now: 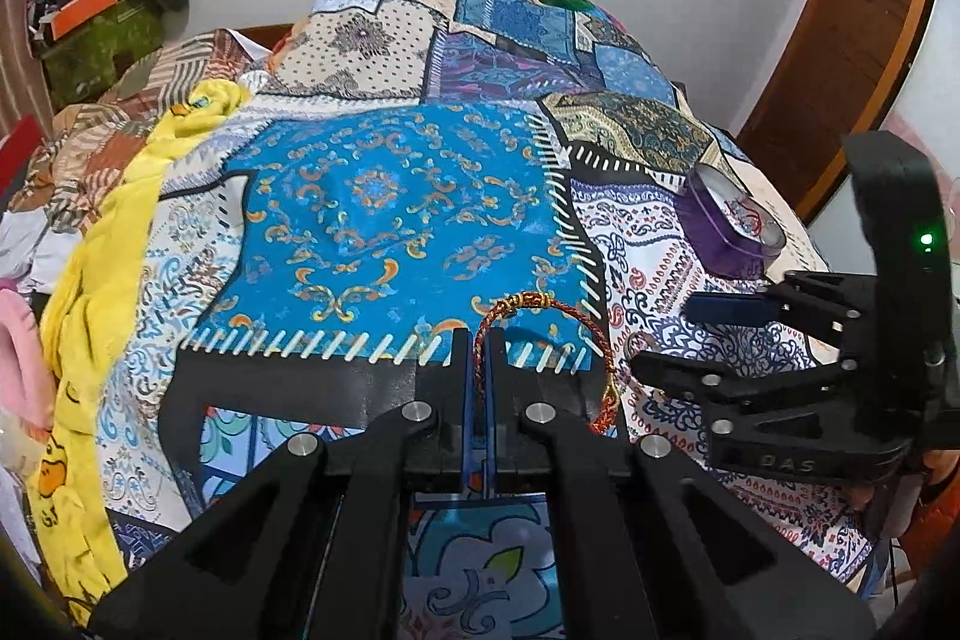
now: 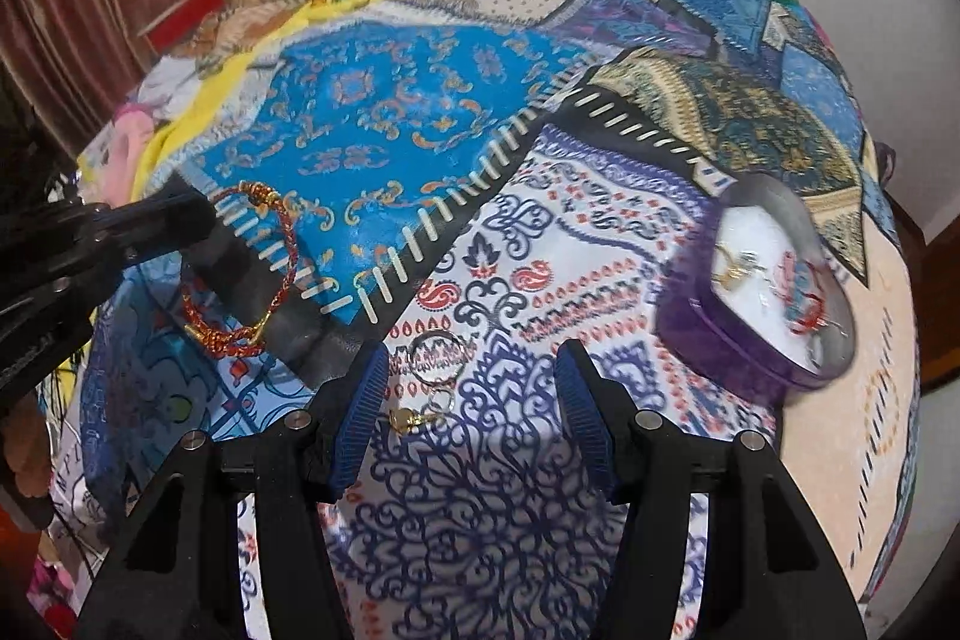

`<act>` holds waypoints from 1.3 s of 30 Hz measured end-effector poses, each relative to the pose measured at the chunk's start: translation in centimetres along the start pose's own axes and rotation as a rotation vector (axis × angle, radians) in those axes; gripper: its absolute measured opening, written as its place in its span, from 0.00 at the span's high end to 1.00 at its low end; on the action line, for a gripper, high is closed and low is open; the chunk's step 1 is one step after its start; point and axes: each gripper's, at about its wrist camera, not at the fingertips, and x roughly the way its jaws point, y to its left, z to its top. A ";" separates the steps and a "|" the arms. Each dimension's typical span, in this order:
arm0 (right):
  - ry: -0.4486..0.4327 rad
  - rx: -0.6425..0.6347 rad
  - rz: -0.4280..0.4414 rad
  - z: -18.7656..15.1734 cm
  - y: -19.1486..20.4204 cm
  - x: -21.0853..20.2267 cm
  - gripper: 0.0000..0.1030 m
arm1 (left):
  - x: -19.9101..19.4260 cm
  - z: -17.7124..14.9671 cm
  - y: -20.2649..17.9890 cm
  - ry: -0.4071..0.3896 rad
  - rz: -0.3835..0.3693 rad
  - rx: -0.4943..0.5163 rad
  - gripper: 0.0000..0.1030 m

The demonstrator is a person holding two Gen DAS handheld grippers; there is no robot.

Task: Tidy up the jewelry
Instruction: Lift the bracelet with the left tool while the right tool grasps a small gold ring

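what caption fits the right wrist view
Open right tool over a ring on the quilt, purple box beside.

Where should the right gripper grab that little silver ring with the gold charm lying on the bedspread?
Take the silver ring across its round hoop, coming straight down from above. It lies flat on the bedspread, so no side gets under it. The open right gripper already straddles it; the gold charm looks too small.

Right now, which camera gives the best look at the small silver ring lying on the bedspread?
The right wrist view: the silver ring lies clear between the open right gripper fingers. In the left wrist view, only a sliver of it shows beside the right gripper.
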 end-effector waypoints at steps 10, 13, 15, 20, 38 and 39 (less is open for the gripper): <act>0.006 -0.014 0.012 -0.1 0.0 0.0 0.81 | 0.5 -0.2 0.2 0.008 -0.006 -0.001 0.99; -0.021 0.007 0.008 -0.2 -0.4 -0.9 0.81 | 0.3 0.0 -0.3 0.002 -0.006 0.011 0.99; -0.040 0.022 0.003 -0.3 -0.8 -1.5 0.81 | 0.0 0.2 -0.7 -0.006 -0.009 0.017 0.99; -0.077 0.051 -0.017 -0.9 -1.8 -3.3 0.81 | -0.8 0.9 -2.1 -0.024 -0.023 0.030 0.99; -0.280 0.182 -0.085 -3.0 -7.1 -11.0 0.80 | -2.5 3.5 -8.9 -0.084 -0.063 0.119 0.99; -0.289 0.188 -0.088 -3.1 -7.4 -11.2 0.80 | -2.4 3.7 -9.2 -0.086 -0.066 0.122 0.99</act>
